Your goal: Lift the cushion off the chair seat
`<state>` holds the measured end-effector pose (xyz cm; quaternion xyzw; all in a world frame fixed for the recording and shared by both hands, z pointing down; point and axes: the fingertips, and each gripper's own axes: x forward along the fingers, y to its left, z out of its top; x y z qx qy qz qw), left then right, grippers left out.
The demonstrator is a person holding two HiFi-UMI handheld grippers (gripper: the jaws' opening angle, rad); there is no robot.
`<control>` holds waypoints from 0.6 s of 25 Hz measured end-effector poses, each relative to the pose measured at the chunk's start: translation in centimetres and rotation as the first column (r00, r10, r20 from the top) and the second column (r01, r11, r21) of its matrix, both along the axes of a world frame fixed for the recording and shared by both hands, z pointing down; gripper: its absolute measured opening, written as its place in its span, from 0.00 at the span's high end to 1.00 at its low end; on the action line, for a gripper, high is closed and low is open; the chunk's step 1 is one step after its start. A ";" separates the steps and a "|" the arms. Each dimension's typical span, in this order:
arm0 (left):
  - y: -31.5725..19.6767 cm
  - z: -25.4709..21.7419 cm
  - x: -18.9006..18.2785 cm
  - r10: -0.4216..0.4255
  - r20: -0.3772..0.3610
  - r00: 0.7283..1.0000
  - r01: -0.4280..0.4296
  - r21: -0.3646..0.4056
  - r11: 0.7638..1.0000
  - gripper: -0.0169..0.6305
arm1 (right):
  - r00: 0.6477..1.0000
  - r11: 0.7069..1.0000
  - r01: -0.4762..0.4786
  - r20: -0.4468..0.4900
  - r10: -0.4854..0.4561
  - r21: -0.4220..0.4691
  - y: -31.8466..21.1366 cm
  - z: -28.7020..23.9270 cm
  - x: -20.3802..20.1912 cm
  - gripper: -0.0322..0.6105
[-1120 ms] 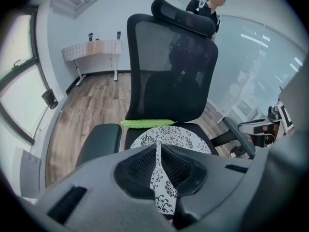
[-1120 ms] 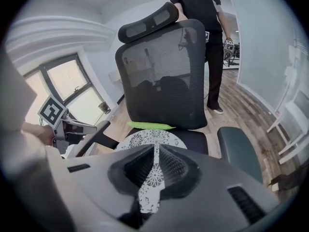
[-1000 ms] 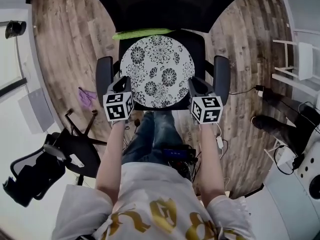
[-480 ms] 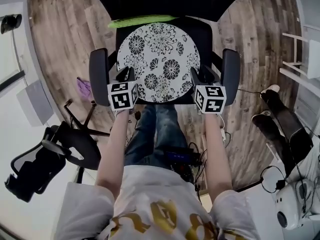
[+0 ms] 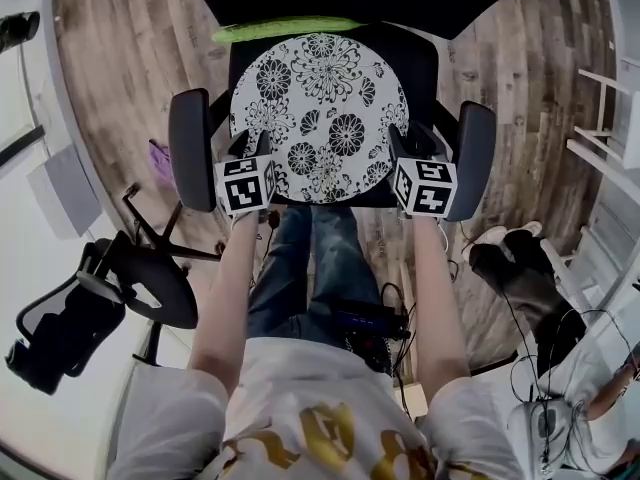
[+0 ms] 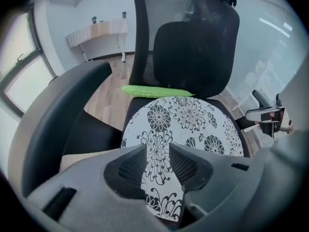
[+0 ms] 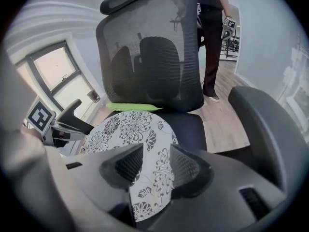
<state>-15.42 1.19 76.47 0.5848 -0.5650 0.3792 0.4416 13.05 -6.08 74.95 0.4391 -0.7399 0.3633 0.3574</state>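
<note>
A round white cushion (image 5: 318, 118) with black flower print lies flat on the black office chair's seat (image 5: 415, 63). A green strip (image 5: 285, 30) lies behind it against the backrest. My left gripper (image 5: 250, 146) hangs over the cushion's near left rim, my right gripper (image 5: 408, 140) over its near right rim. Both point steeply down. Both sets of jaws have just been opening and now stand apart. In the left gripper view the cushion (image 6: 188, 124) shows through the gap of the left gripper (image 6: 158, 153). In the right gripper view the cushion (image 7: 130, 129) shows between the right gripper (image 7: 157, 153) jaws. No pad presses on it.
The chair's armrests (image 5: 190, 148) (image 5: 472, 158) flank my grippers closely. A second black chair (image 5: 100, 298) lies tipped at lower left, a purple scrap (image 5: 160, 160) on the wood floor. A bystander's shoes (image 5: 510, 258) and cables are at the right, white furniture (image 5: 610, 118) beyond.
Both grippers have sunk toward the cushion's near rim, and the chair looms larger in the head view. The bystander's feet at the right have shifted nearer.
</note>
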 end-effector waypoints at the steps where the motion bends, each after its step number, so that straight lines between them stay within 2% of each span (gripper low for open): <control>1: 0.2 0.5 -0.1 -0.006 0.005 1.000 0.006 -0.010 1.000 0.78 | 1.000 1.000 -0.002 -0.003 0.002 -0.008 0.0 0.4 0.1 0.71; 7: 1.3 3.4 -2.2 -0.098 0.069 0.993 0.102 -0.057 0.993 0.71 | 0.999 0.999 0.016 -0.032 -0.017 -0.032 -0.3 2.6 0.8 0.70; 15: 1.8 4.9 -5.1 -0.099 0.187 0.977 0.114 -0.072 0.991 0.66 | 0.998 0.999 0.001 -0.068 -0.004 -0.039 -0.6 4.7 1.4 0.66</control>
